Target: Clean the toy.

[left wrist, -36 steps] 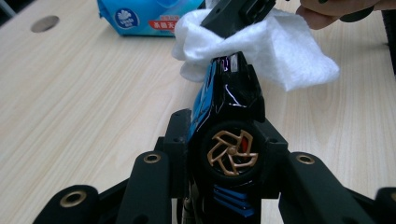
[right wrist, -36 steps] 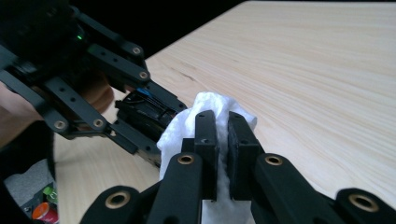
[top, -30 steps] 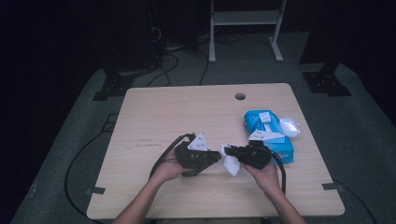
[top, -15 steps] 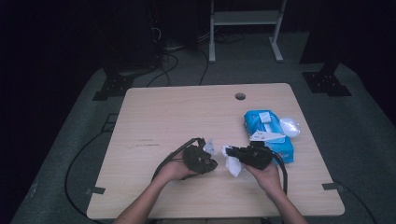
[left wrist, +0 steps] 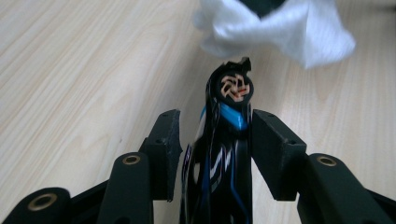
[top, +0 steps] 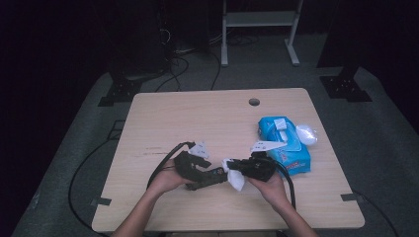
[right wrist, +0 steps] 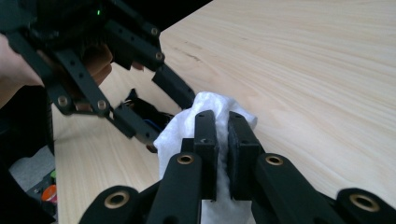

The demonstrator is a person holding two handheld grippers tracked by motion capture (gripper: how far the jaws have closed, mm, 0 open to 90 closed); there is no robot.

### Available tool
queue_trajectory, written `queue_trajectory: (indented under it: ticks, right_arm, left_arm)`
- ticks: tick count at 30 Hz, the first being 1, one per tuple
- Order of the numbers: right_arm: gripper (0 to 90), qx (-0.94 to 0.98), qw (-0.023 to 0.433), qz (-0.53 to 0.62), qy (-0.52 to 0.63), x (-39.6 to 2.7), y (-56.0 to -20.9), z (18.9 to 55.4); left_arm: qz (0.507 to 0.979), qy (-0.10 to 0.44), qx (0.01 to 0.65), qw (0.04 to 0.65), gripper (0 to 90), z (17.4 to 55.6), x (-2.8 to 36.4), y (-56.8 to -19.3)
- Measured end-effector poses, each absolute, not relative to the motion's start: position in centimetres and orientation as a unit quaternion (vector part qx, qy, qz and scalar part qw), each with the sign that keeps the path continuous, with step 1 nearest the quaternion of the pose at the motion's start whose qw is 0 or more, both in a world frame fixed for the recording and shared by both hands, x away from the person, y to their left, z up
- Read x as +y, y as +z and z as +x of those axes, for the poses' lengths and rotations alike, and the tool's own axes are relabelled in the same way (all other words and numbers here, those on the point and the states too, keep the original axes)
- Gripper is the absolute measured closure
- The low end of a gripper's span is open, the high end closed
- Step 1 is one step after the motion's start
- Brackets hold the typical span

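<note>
Two grippers meet nose to nose near the front edge of the wooden table point(top: 197, 113). L gripper point(top: 220, 173) has a dark, glossy tube-like item point(left wrist: 229, 140) standing between its jaws; its jaws have just been opening, and in the left gripper view one pad sits against the item's side while the other stands off w/ a gap, so no real clamp now. Item's end shows a round opening w/ orange bits inside, pointing at the white wipe point(right wrist: 205, 121). R gripper point(right wrist: 223, 154) is pinched tight on that wipe, jaws nearly together, cloth bunched around them, just beside the item's tip. Blue wipe pack point(top: 284, 143) lies behind the R hand point(top: 269, 185), at the table's right side.
</note>
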State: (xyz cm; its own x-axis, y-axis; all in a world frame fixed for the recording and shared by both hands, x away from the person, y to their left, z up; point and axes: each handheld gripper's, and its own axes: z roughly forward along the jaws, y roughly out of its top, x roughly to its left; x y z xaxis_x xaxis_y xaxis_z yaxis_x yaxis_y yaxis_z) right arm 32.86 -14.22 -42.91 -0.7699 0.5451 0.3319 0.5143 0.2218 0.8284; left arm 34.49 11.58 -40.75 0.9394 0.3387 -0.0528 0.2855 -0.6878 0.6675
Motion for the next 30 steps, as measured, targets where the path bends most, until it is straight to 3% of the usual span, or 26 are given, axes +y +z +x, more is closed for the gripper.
queue_trajectory:
  ticks: [10, 30]
  right_arm:
    - [83.1, 0.785, 0.001, 0.323, 0.529, -11.9, -42.9, 33.2]
    - [83.7, 0.802, 0.008, 0.313, 0.508, -11.4, -43.5, 32.7]
  left_arm:
    - [0.892, 0.023, 0.205, 0.403, 49.9, 35.1, 15.4, -40.5]
    - [0.863, -0.021, 0.236, 0.446, 46.2, 34.7, 16.3, -42.8]
